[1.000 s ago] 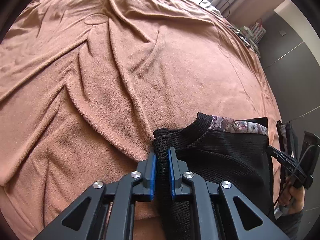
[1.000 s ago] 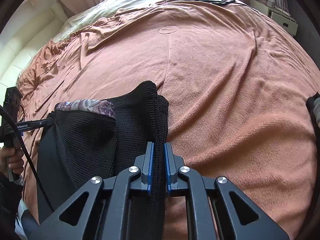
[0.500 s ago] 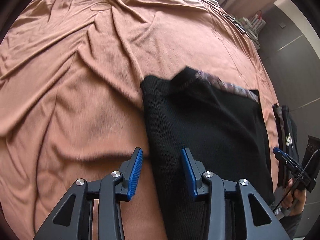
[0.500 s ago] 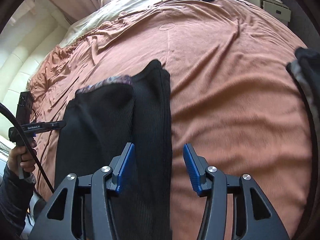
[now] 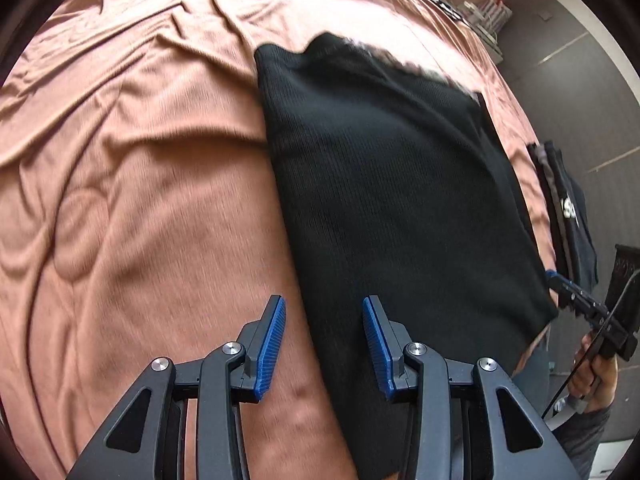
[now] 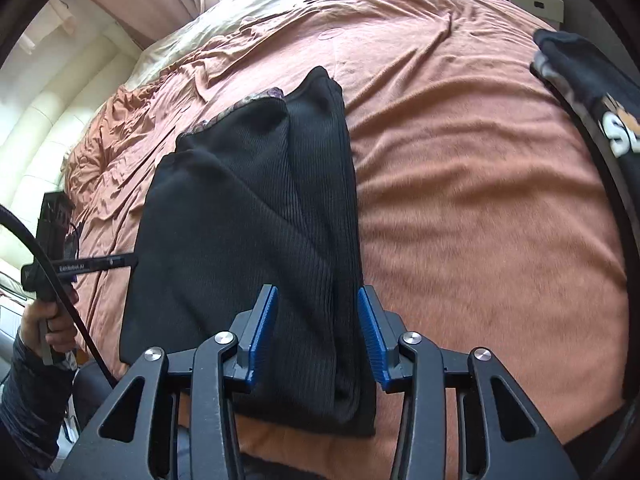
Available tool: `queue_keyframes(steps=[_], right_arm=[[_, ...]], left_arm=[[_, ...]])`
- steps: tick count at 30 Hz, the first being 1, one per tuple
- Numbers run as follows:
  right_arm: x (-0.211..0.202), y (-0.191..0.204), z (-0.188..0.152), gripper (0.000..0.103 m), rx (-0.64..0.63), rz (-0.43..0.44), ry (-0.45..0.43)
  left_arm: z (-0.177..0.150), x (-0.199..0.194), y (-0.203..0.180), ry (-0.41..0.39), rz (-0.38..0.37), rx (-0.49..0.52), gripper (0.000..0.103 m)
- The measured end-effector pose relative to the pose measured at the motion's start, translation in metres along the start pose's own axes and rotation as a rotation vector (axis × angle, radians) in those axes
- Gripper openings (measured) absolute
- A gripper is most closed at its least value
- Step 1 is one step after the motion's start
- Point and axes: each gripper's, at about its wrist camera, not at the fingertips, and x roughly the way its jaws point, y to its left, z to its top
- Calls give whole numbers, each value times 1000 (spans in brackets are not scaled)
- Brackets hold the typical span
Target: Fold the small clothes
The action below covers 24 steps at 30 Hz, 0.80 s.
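Left wrist view shows the black knit garment [image 5: 392, 184] lying folded and flat on the bed [image 5: 132, 184], which is covered with a brown blanket. Its long axis runs away from the camera, nearly in line with the direction both tools point. The left gripper [image 5: 324, 340] is apart and holds nothing; the left edge of the garment passes between its blue pads [image 5: 272, 344], with blanket under one pad and black knit under the other.

From the right wrist view, the right gripper [image 6: 316, 336] stands over the near right edge of the garment [image 6: 248, 240]. Its jaws are closing, the thick folded edge lies between them, but the pads do not seem to press on it yet. So each hand is close to one near corner, and the right one seems the nearer to a grip. I judge the coming move depends on this: both near corners lie straight ahead and below, so a further fold would go along the long axis.

A small patterned strip [image 6: 240, 104] shows at the far end. The left tool's side carries small white lettering [image 6: 72, 267], too blurred to read surely. Another dark garment [image 6: 592, 92] at the right edge bears large white letters, only partly visible.
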Motion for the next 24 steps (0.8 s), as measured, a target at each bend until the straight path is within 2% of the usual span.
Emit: queue_keyframes(steps=[7,9,16,18,20,22,24], right_arm=[[-11,-10,-22,31,72,4,0],[-13,-11,-28,25,87,16,2],[-15,-17,-42,22,145,40,-2],[-14,-22,-42,11,170,42,-3],[-13,-23,-45,5,182,49,-9],[-14,-21,-46,3,179,33,-15],[-18,-17,-49,2,169,29,-18]], left_arm=[[-29,-2,-8,26,-4,19,42],[-37,-2,-10,36,-5,24,42],[-57,1,-22,51,-24,45,42],[-61,2,-25,48,-22,55,31],[-63,3,-25,45,-12,61,17],[-61,2,-27,38,-5,67,10],[-64,-5,-25,33,2,78,8]])
